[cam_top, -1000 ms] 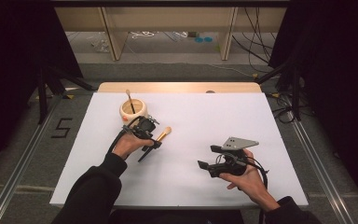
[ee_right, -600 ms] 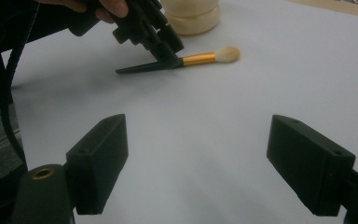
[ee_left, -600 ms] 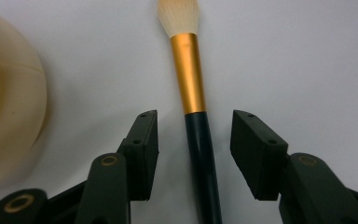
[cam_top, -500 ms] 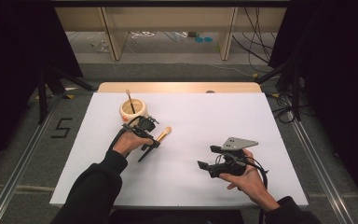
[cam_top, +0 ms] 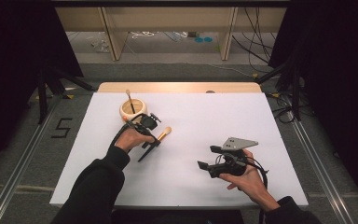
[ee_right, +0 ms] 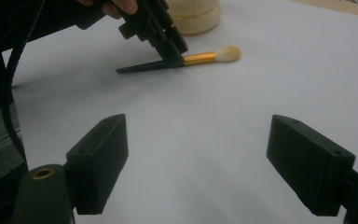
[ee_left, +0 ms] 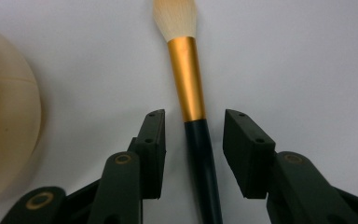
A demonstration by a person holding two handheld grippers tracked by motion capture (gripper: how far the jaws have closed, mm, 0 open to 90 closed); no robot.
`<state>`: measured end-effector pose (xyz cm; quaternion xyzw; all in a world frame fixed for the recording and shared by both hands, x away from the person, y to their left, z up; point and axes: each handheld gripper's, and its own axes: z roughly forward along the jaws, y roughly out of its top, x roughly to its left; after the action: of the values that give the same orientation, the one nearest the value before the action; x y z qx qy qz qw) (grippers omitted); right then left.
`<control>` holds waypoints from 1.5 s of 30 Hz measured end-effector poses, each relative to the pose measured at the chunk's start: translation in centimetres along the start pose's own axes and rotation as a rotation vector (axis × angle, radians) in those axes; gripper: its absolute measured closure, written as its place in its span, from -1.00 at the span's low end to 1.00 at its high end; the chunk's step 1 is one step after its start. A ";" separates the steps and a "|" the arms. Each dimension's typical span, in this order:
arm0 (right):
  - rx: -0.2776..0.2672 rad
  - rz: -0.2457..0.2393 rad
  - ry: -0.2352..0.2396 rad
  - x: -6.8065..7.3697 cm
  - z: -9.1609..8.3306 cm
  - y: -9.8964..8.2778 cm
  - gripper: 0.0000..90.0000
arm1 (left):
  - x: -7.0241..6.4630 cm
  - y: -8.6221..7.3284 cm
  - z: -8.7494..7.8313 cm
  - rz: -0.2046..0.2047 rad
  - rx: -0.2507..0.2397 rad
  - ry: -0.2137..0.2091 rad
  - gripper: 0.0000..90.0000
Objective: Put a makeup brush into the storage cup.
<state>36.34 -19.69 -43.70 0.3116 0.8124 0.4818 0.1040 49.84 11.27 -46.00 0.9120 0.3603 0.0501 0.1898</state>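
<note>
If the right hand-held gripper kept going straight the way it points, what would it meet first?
Bare white table first, then probably the brush that the left hand-held gripper straddles, with the bowl behind it. Depth is hard to judge, so it might pass just short of the handle tip.

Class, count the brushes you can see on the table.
2. One brush lies on the table between the left claw's jaws; another stands in the cup.

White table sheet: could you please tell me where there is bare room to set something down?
The white sheet is bare across its far right, beyond the right tongs, and along its near edge. It is crowded far left, where the left tongs straddle the brush beside the bowl.
</note>
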 end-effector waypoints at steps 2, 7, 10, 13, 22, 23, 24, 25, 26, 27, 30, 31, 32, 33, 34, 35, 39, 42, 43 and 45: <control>0.002 0.000 0.002 0.0 0.0 0.0 -0.53 | -0.1 0.1 0.1 -0.007 0.008 -0.003 0.35; 0.002 0.001 0.002 0.1 0.0 0.0 -0.53 | -0.3 0.5 0.2 0.005 0.028 -0.005 0.40; -0.003 -0.007 0.003 0.0 0.1 0.0 -0.52 | -0.3 0.7 0.2 0.007 0.037 -0.003 0.42; -0.002 -0.007 0.004 0.0 0.1 0.0 -0.52 | -0.4 0.8 0.3 0.015 0.057 -0.004 0.45; -0.001 -0.005 0.001 0.0 0.1 0.0 -0.52 | -0.1 0.9 0.3 0.011 0.090 -0.009 0.60; -0.007 -0.007 -0.003 0.0 0.2 0.0 -0.52 | -0.1 1.0 0.3 0.013 0.098 -0.005 0.61; 0.000 -0.006 -0.002 0.1 0.2 0.0 -0.52 | -0.2 1.1 0.3 0.015 0.106 0.000 0.62; 0.000 -0.008 -0.001 0.1 0.2 0.0 -0.52 | -0.2 1.1 0.3 0.022 0.114 0.002 0.63; -0.001 -0.007 -0.001 0.1 0.2 0.0 -0.52 | -0.2 1.2 0.4 0.025 0.122 0.002 0.64; -0.002 -0.009 0.000 0.1 0.2 0.0 -0.52 | -0.2 1.3 0.4 0.021 0.123 0.003 0.65; -0.001 -0.009 -0.001 0.1 0.2 0.0 -0.52 | -0.1 1.4 0.4 0.014 0.138 -0.001 0.67; -0.002 -0.009 -0.001 0.1 0.2 0.0 -0.52 | -0.3 1.3 0.4 -0.020 0.141 -0.009 0.67; -0.003 -0.009 0.000 0.1 0.2 0.0 -0.52 | -0.3 1.4 0.4 -0.020 0.143 -0.010 0.66; -0.001 -0.009 0.000 0.1 0.2 0.0 -0.52 | -0.3 1.4 0.4 -0.019 0.144 -0.009 0.66; 0.001 -0.007 0.001 0.1 0.2 0.0 -0.52 | -0.1 1.4 0.4 0.016 0.150 -0.003 0.66; -0.002 -0.007 0.001 0.1 0.3 0.0 -0.52 | -0.1 1.4 0.4 0.018 0.152 -0.003 0.66; -0.001 -0.007 0.002 0.1 0.3 0.0 -0.52 | -0.4 1.4 0.3 0.000 0.179 -0.003 0.65; -0.001 -0.006 0.003 0.1 0.3 0.0 -0.52 | -0.5 1.5 0.4 0.007 0.188 0.006 0.68; -0.001 -0.007 0.003 0.1 0.3 0.0 -0.52 | -0.5 1.6 0.4 0.012 0.194 0.008 0.68; 0.004 -0.009 0.004 0.1 0.3 0.0 -0.52 | -0.3 1.7 0.5 0.045 0.192 0.015 0.70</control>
<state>36.36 -19.42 -43.84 0.3071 0.8150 0.4803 0.1039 50.80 9.75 -45.78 0.9334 0.3443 0.0267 0.0978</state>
